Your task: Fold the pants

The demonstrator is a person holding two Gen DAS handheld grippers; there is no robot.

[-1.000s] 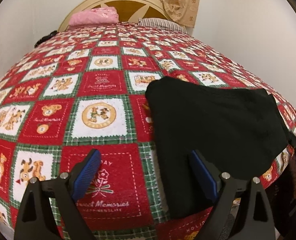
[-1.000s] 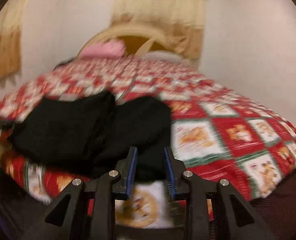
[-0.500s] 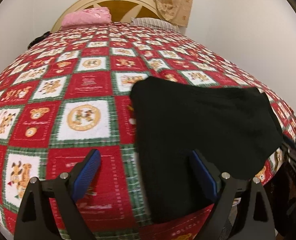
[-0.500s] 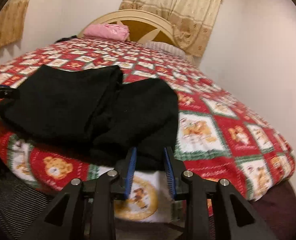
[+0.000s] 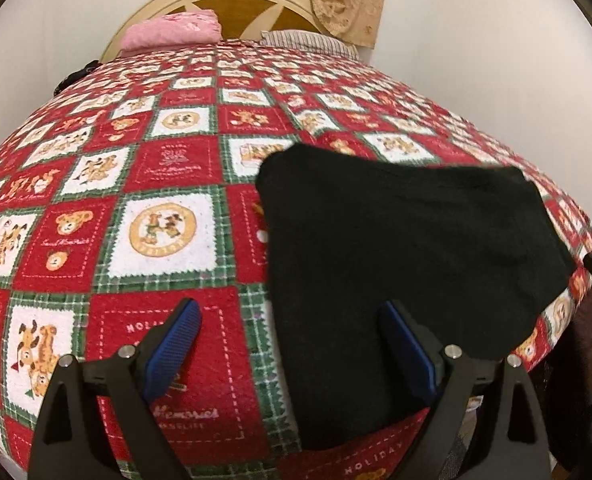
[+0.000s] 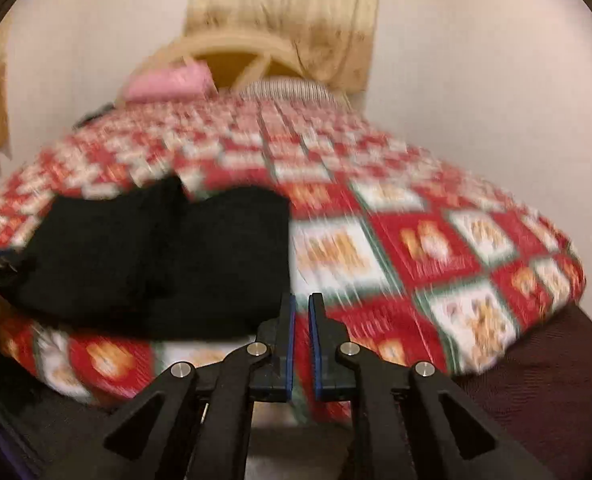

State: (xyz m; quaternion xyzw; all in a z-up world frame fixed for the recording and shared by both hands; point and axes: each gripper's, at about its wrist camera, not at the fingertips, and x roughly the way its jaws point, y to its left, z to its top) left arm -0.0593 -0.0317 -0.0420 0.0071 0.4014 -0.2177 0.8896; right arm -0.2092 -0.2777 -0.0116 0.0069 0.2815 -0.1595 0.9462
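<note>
1. Lying on the patchwork bedspread (image 5: 163, 236), the black pants (image 5: 408, 256) are seen as a compact, already doubled bundle near the foot edge of the bed, at about 3 o'clock from the centre of the left wrist view and at 9 o'clock in the right wrist view (image 6: 155, 260).
2. The left gripper (image 5: 291, 344) is held wide apart and grasps nothing; its right finger is poised over the near left part of the pants, its left finger over bare bedspread.
3. The right gripper (image 6: 302, 312) is nearly closed, with only a thin gap left between the pads and no cloth between them; it is placed just past the right edge of the bundle. That view is blurred, so contact with the bedspread cannot be judged.
4. The fabric is judged soft, limp and light, likely knit; layers may slide apart if lifted by one point.
5. A hold is best taken at two corners of the same edge, all layers pinched together.
6. A pink pillow (image 5: 171, 32) and a striped pillow (image 5: 308, 38) are seen at 12 o'clock by the headboard (image 5: 231, 4).
</note>
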